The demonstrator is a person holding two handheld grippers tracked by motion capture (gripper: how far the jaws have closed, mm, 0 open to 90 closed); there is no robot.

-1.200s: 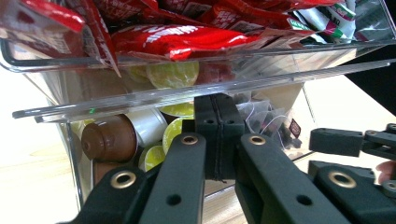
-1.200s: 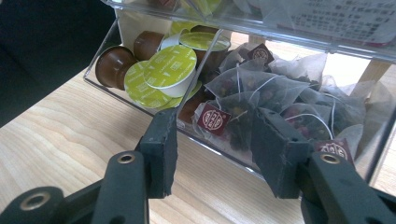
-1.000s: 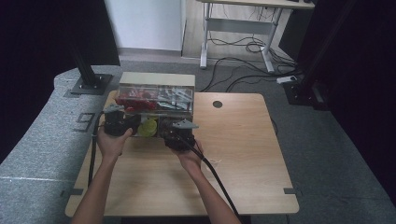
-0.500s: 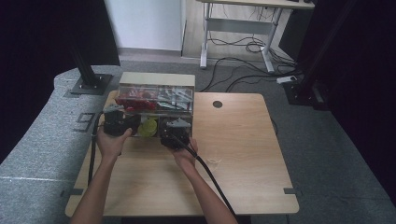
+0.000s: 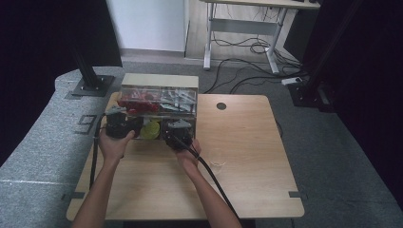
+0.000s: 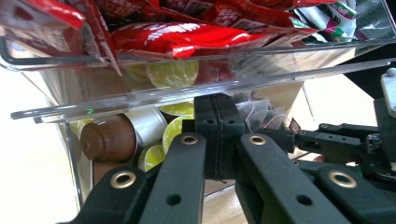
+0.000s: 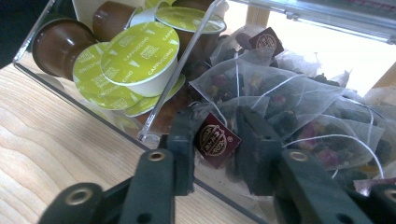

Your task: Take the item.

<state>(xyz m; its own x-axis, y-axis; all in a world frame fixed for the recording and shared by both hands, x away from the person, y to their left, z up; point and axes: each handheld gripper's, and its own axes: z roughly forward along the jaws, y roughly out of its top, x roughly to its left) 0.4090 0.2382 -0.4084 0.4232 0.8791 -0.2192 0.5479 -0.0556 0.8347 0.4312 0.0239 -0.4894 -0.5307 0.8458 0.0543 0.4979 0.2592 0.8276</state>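
Up in the high view, we see a clear organiser box (image 5: 159, 102) standing at the far left part of the wooden bench (image 5: 247, 156), with red packets in its upper tier. The left gripper (image 5: 119, 124) sits at the box's lower left opening and the right gripper (image 5: 178, 134) at the lower right one, each held by a hand coming in from the bottom edge. Yellow-green capsules (image 5: 151, 129) show between the 2 grippers. A small clear cup (image 5: 217, 159) stands on the bench just right of the right forearm.

Next, in the left gripper view, we find the fingers (image 6: 219, 135) pressed flat together with nothing between them, their tips just under the clear shelf edge (image 6: 154, 95). Beyond them lie brown and lime-lidded capsules (image 6: 112, 137), and red packets (image 6: 187, 37) lie in the tier above. The other gripper (image 6: 345, 144) shows at the right.

Last, in the right gripper view, we look into the lower compartment of tea bags (image 7: 275, 93). The fingers (image 7: 184, 135) stand narrow, having just been closing, with a dark red paper tag (image 7: 215, 139) between them; we cannot tell whether the pads press on it. A clear divider (image 7: 180, 70) parts the tea bags from lime-lidded capsules (image 7: 140, 53) at the left.
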